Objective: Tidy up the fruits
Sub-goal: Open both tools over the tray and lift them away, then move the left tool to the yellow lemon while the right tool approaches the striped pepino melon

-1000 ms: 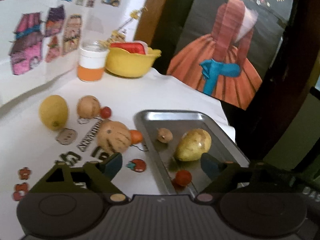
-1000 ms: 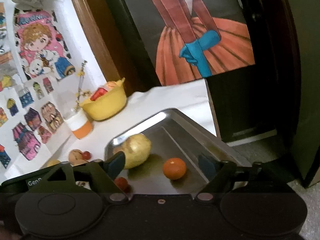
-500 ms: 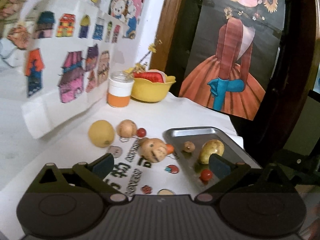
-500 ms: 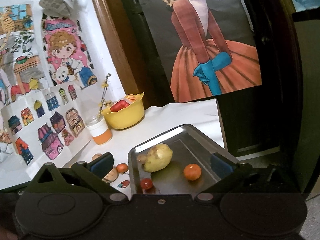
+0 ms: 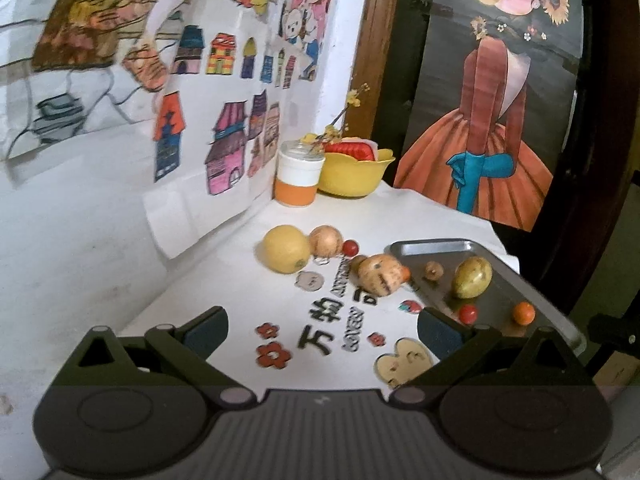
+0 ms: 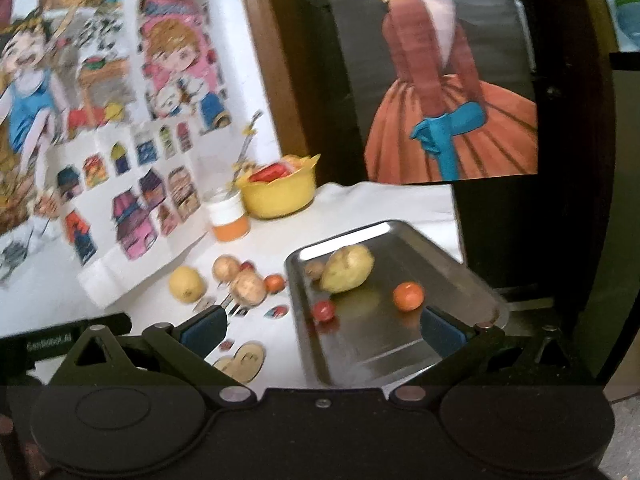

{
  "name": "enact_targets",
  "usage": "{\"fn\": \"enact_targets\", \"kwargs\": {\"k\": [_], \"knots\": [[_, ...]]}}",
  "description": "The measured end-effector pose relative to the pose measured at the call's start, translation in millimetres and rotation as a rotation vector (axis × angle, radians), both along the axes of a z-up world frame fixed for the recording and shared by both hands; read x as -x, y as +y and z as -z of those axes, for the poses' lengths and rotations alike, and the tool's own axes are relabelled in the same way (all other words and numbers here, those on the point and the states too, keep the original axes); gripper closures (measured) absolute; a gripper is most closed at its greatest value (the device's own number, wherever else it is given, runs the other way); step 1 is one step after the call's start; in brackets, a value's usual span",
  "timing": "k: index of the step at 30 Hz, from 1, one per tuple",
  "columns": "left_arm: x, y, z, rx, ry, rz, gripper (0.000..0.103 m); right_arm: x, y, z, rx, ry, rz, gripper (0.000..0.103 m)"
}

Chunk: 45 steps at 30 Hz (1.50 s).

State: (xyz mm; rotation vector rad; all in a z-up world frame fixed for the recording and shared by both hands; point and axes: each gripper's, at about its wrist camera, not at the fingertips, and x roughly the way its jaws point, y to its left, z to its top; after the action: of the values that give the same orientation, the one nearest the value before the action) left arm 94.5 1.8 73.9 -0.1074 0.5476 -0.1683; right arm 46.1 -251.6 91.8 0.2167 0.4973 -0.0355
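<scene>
Left gripper (image 5: 322,330) spread wide, empty; lemon (image 5: 286,249) ahead on the cloth. Right gripper (image 6: 324,326) likewise wide, empty; tray (image 6: 440,248) just ahead with pear (image 6: 347,268), orange (image 6: 408,297).

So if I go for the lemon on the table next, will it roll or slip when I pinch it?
The lemon looks round and lies loose on the flat white table, so a nudge would probably roll it, maybe into the brown fruit beside it. Its skin looks smooth and firm, so it may slip unless pinched across its widest part. It looks wide for the open left hand-held gripper.
</scene>
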Motion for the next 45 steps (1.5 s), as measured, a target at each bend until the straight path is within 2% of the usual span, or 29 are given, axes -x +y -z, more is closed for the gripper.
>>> {"fn": "enact_targets", "kwargs": {"k": [3, 9, 20, 27, 30, 37, 45], "knots": [[1.4, 10.4, 1.9, -0.009, 0.015, 0.002, 0.000, -1.1, 16.3, 0.6, -0.006, 0.031, -0.048, 0.001], [-0.1, 29.1, 0.2, -0.027, 0.021, -0.002, 0.000, -11.1, 46.2, -8.0, -0.092, 0.071, -0.152, 0.001], [-29.4, 44.5, -4.9, -0.066, 0.005, -0.035, 0.000, -72.9, 76.7, -49.6, -0.204, 0.011, -0.261, 0.000], [-68.2, 39.4, 7.5, -0.066, 0.036, -0.031, 0.000, -113.1, 74.6, -62.2, -0.236, -0.030, -0.251, 0.000], [-84.2, 34.9, 13.8, -0.071, 0.045, -0.030, 0.000, -127.6, 70.7, -56.1, -0.237, -0.032, -0.220, 0.000], [-114.3, 25.5, 27.9, -0.096, 0.052, -0.044, 0.000, -151.8, 62.1, -23.9, -0.148, -0.024, -0.125, 0.000], [-145.9, 20.7, 41.8, -0.116, 0.071, -0.081, 0.000, -185.0, 53.2, 13.9, -0.158, 0.027, -0.138, 0.001]]}}
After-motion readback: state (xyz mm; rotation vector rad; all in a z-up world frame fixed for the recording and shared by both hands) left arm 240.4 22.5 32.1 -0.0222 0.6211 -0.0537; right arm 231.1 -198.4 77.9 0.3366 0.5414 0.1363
